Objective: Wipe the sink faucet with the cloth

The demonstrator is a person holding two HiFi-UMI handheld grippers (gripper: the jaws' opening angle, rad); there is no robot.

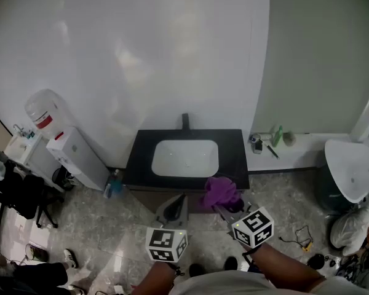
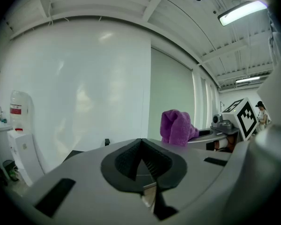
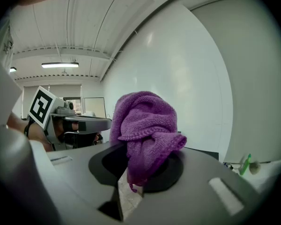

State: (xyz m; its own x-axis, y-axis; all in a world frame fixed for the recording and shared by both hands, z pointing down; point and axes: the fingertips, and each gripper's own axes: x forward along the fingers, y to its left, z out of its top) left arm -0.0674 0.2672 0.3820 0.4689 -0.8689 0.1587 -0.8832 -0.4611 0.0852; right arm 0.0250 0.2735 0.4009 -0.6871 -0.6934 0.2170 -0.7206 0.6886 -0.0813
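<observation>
A black faucet (image 1: 185,121) stands at the back of a white sink basin (image 1: 185,157) set in a black counter (image 1: 234,155). My right gripper (image 1: 224,205) is shut on a purple cloth (image 1: 219,191), held just in front of the counter's front right edge; the cloth (image 3: 147,128) bunches up out of the shut jaws. The left gripper (image 1: 175,206) hangs shut and empty before the counter's front edge, left of the cloth (image 2: 177,127). In the left gripper view only the faucet (image 2: 107,142) tip shows over the jaws.
A water dispenser (image 1: 61,143) with a bottle stands left of the counter. A white ledge (image 1: 295,147) to the right carries a green bottle (image 1: 276,135) and small items. A white round basin (image 1: 352,169) sits at far right. Shoes and cables lie on the floor.
</observation>
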